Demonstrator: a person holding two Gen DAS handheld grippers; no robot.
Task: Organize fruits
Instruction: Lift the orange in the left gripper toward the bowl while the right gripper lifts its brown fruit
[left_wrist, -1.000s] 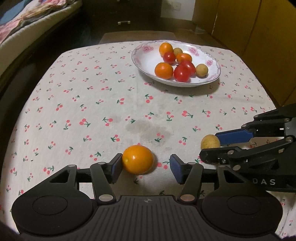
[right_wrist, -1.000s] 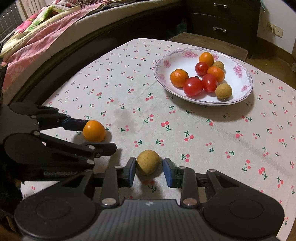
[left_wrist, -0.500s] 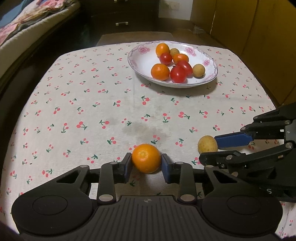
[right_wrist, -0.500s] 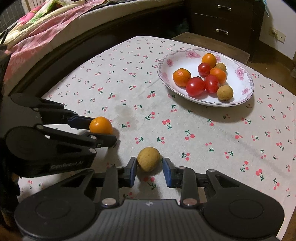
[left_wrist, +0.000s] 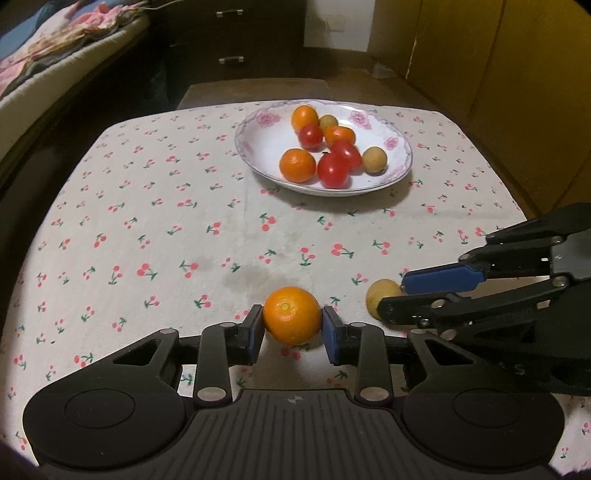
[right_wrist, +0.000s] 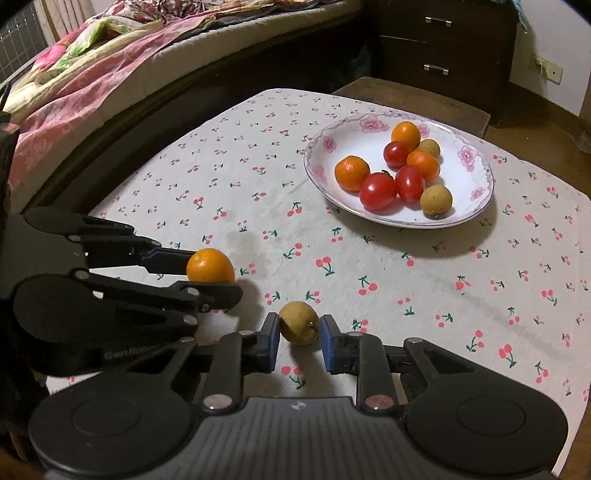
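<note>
My left gripper (left_wrist: 291, 328) is shut on an orange tangerine (left_wrist: 291, 315) and holds it just above the cherry-print tablecloth; it also shows in the right wrist view (right_wrist: 209, 266). My right gripper (right_wrist: 298, 338) is shut on a small tan longan-like fruit (right_wrist: 298, 322), also seen in the left wrist view (left_wrist: 380, 295). A white floral plate (left_wrist: 258, 140) at the far side holds several tangerines, red tomatoes and tan fruits; it also shows in the right wrist view (right_wrist: 317, 162).
The table carries a white cloth with red cherries (left_wrist: 147, 221) and a faint stain (left_wrist: 251, 277). A bed (right_wrist: 92, 74) lies to the left, a dark drawer chest (right_wrist: 439, 44) behind, yellow cupboard doors (left_wrist: 517, 92) to the right.
My left gripper closed on the tangerine and lifted it slightly. My right gripper closed tighter on the tan fruit. Both views rose and tilted, so the plate looks farther off.
</note>
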